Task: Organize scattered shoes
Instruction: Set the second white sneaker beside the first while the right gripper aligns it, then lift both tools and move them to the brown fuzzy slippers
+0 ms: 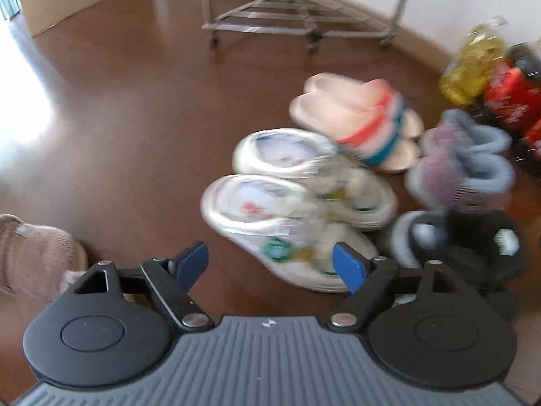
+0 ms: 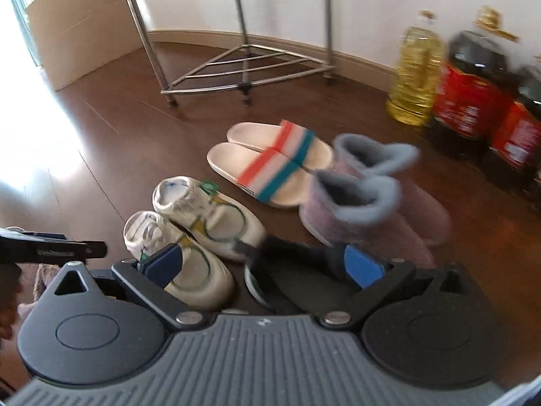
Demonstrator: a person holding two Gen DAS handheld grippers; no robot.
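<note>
We can't read any text in either view. The red labels (image 2: 465, 108) on the dark soda bottles (image 2: 473, 54) carry white print, too blurred to make out. The white sneakers (image 1: 270, 203) have red and blue marks on the insoles (image 1: 250, 208), illegible. We see a small white logo mark on the right gripper body (image 2: 262, 322), no letters.

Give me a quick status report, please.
Left gripper and right gripper open, empty. White sneakers, striped slides, fuzzy boots paired; black shoe under right gripper.
</note>
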